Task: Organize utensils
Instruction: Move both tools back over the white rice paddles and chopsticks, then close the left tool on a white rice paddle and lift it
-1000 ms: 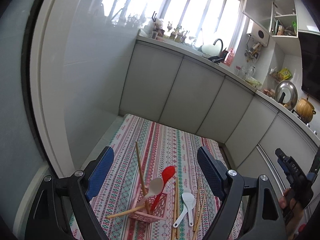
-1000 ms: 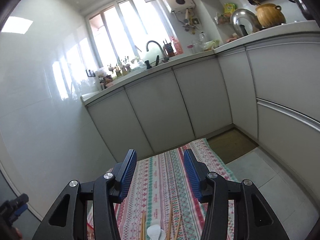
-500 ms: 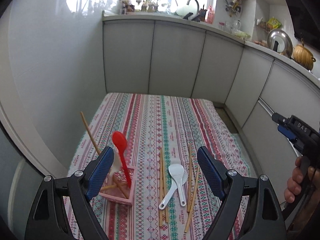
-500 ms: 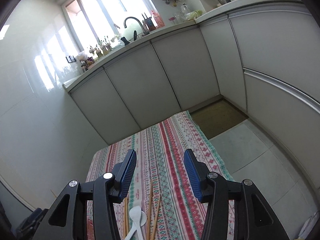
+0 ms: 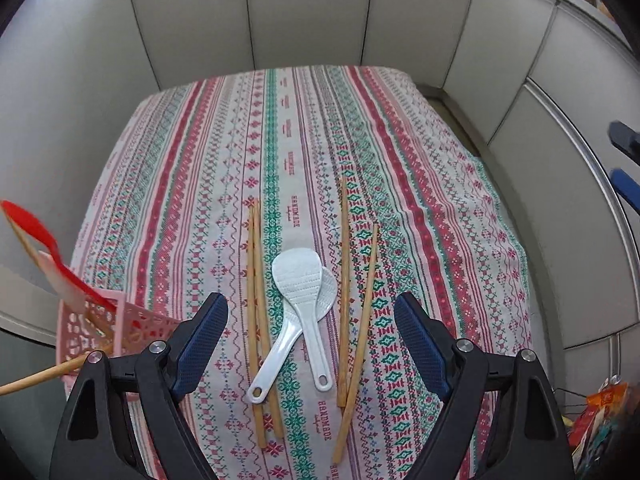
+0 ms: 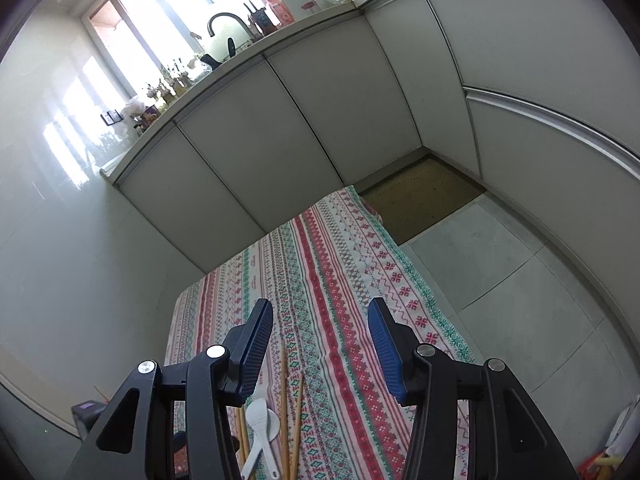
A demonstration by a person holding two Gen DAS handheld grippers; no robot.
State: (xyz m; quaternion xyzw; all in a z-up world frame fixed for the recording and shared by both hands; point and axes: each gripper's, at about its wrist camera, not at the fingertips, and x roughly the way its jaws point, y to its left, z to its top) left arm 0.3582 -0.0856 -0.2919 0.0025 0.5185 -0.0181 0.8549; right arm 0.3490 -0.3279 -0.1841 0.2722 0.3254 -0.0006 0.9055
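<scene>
A red spoon (image 5: pixel 44 248) is already stood in the basket (image 5: pixel 100 332), left of the left fingers (image 5: pixel 208 328). Two white spoons (image 5: pixel 298 280) and four chopsticks (image 5: pixel 256 320) are left between both grippers' spread, empty fingers.

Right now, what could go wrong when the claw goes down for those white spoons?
The two white spoons lie crossed, so the open left claw might pinch both or flick one away. The chopsticks on each side are close and could get knocked or roll. The pink basket sits near the tablecloth edge, so a bump might tip it.
</scene>
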